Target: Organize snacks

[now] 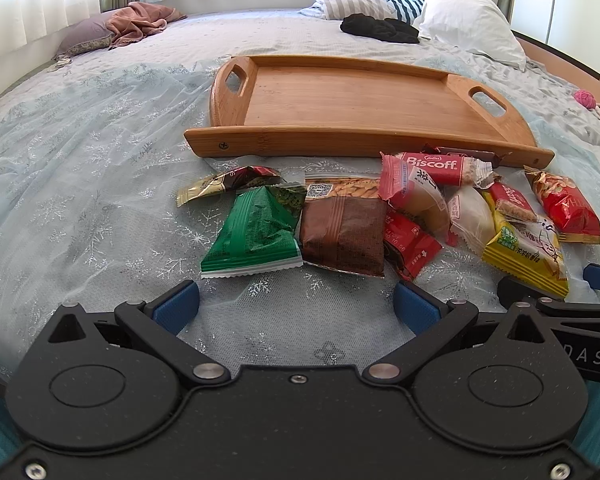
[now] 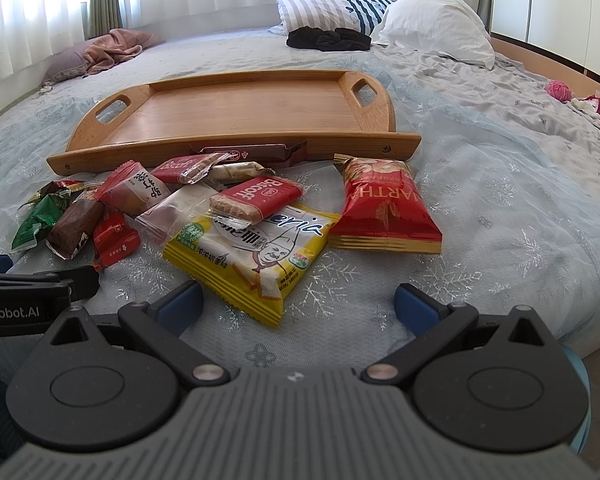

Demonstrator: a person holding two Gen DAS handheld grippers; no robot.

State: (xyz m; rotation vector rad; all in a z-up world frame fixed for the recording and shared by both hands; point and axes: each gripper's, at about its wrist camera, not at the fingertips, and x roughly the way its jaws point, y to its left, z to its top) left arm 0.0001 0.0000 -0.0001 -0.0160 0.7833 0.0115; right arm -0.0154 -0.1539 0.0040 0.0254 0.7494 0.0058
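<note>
Bed (image 1: 100,184): one bare tray (image 1: 352,104), two Biscoff packets (image 2: 260,196), both claws (image 1: 296,308) (image 2: 298,308) released.

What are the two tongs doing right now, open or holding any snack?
Left tongs: open, holding nothing, short of the green triangular snack packet.
Right tongs: open, holding nothing, just short of the yellow rectangular snack packet.

One wooden tray (image 1: 352,100), nothing in it. Snack packets on bed: three Biscoff (image 2: 260,196), one green (image 1: 256,232), one brown (image 1: 342,236), one yellow (image 2: 248,252), one big red (image 2: 384,208). Three pillows (image 1: 468,20) far.
</note>
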